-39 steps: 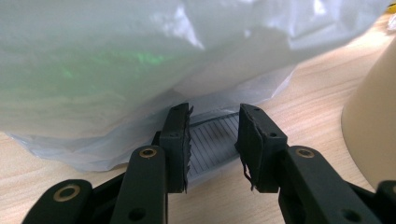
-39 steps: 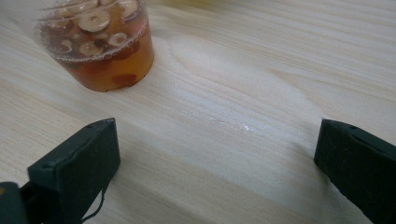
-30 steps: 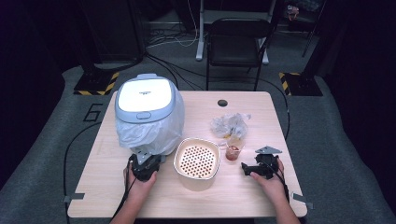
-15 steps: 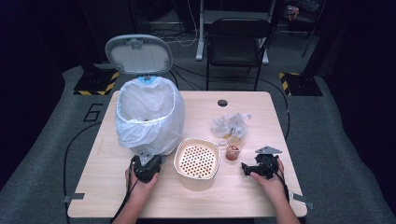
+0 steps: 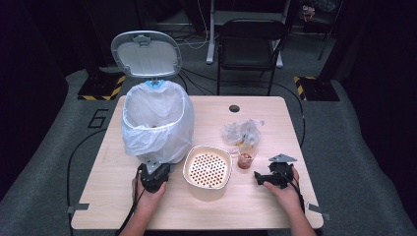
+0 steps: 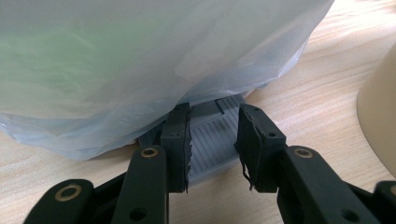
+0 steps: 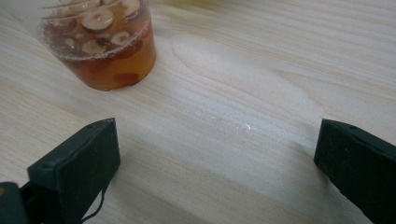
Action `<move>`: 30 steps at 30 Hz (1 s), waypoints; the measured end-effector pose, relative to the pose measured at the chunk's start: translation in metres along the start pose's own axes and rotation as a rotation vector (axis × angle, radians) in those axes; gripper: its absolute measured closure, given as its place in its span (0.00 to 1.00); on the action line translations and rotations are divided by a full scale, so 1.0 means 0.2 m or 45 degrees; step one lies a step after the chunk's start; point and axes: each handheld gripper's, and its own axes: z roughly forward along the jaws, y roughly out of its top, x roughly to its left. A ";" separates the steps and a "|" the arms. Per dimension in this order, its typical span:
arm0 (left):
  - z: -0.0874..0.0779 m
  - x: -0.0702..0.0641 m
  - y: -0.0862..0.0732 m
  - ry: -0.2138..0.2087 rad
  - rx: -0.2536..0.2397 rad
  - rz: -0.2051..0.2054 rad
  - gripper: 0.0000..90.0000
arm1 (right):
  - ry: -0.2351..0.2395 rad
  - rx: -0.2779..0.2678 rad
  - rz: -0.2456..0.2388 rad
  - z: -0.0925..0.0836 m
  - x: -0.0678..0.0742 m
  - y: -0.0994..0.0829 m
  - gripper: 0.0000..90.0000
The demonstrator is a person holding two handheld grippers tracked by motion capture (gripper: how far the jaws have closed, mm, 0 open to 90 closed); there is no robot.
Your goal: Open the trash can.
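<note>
High view: pedal bin with white liner stands at table's left, lid up, likely because the left gripper presses its pedal, jaws narrow, straddling the ribbed plate. Right gripper rests on the tabletop, jaws wide and empty, near the cup of tea dregs.

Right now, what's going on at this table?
A person holds a gripper in each hand. The left gripper presses its nearly closed jaws on the grey pedal at the foot of the bin, whose lid stands open above the white bag liner. The right gripper rests on the table with jaws wide apart, near a small cup of reddish liquid. A cream perforated basket sits between the hands.
</note>
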 end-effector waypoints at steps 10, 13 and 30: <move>0.00 0.01 0.00 -0.007 0.007 0.006 0.72 | 0.005 0.004 -0.001 0.00 0.00 0.00 0.01; 0.00 0.00 0.00 0.000 0.010 0.010 0.73 | 0.005 0.012 0.000 -0.01 -0.01 0.00 0.03; 0.00 0.00 0.00 -0.009 0.014 0.018 0.75 | 0.016 0.072 0.045 -0.06 -0.03 0.03 0.20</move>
